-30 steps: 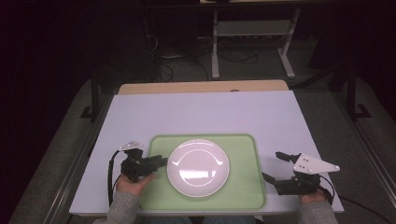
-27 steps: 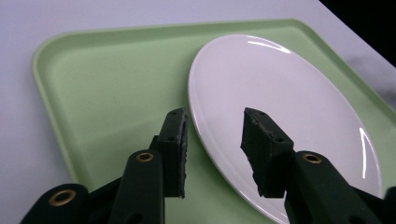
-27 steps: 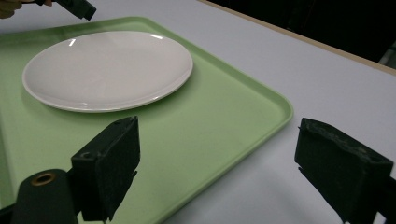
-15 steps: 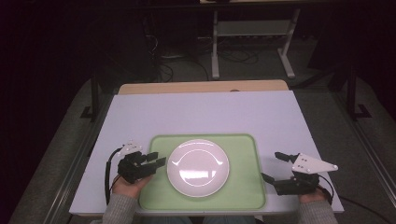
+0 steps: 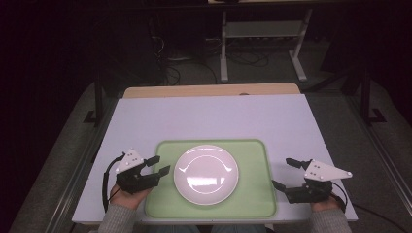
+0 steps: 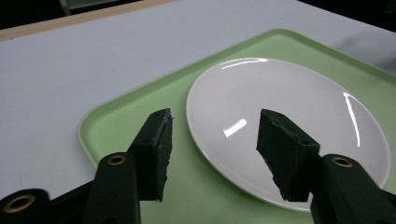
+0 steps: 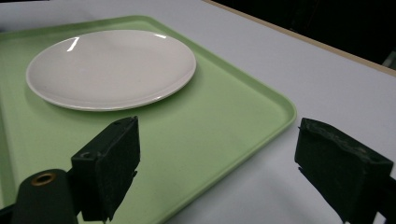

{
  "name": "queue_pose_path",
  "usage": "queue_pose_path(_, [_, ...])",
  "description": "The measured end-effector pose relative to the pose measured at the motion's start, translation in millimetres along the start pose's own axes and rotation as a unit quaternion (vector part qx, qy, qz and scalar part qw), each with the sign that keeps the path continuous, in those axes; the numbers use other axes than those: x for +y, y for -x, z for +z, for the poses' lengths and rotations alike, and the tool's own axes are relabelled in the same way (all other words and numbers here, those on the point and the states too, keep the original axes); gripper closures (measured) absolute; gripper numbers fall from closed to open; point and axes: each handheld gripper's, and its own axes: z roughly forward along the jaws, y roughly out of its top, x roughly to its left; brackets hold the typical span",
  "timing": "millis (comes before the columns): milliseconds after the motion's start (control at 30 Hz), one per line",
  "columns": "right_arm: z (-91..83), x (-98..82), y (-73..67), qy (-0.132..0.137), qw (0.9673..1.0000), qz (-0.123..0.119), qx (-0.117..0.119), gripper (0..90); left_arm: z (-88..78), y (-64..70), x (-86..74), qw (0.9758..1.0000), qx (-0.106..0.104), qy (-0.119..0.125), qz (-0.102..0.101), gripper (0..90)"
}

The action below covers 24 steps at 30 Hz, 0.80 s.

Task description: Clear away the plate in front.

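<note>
Your white plate (image 5: 206, 174) lies flat at the middle of the green tray (image 5: 252, 155), and the tray sits on the white tabletop (image 5: 214, 116) at your near edge. The plate is bare and glossy, with light glare across its centre.

Your left gripper (image 5: 159, 165) is at the tray's left edge, held in your left hand (image 5: 127, 194), and its jaws point across toward the plate. They stand wide apart with nothing between them. In the left gripper view (image 6: 212, 149) one finger (image 6: 156, 149) hangs over the bare tray just short of the plate's rim, and the other finger (image 6: 285, 156) hangs over the plate's near portion. The plate's rim (image 6: 205, 140) thus passes through the gap between the two. Whether either finger touches the plate or the tray cannot be told from these views.

Your right gripper (image 5: 284, 174) is beyond the tray's right edge, over the tabletop, held in your right hand (image 5: 324, 201). Its jaws are also spread wide and empty. In the right gripper view (image 7: 233, 172) one finger (image 7: 114, 163) is over the tray's near right corner and the other finger (image 7: 338, 172) is over the white tabletop, so the tray's rim (image 7: 261, 130) runs between them. The plate (image 7: 112, 67) lies well apart from this gripper, farther along the tray.
</note>
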Motion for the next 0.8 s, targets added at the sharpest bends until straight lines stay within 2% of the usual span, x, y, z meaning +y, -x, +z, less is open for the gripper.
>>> queue_pose_path(267, [-0.7, 0.0, 0.4, 0.002, 1.0, 0.002, -0.002, 13.4, -10.5, -1.3, -1.4, 0.9995, 0.013, 0.018, 0.023, 37.4])
queue_pose_path(367, [-0.3, 0.0, 0.4, 0.0, 1.0, 0.001, -0.001, 13.4, -15.7, -3.5, -2.9, 0.9994, 0.012, 0.027, 0.017, 35.0])
queue_pose_path(500, [0.0, 0.0, 0.5, 0.0, 1.0, 0.0, -0.002, 13.4, -23.9, -6.6, -5.9, 0.9988, 0.022, 0.04, 0.02, 31.6])
queue_pose_path(800, [0.7, -0.2, 0.5, -0.004, 1.0, 0.002, -0.002, 13.4, -35.6, -14.7, -14.5, 0.9978, 0.038, 0.049, 0.021, 27.2])
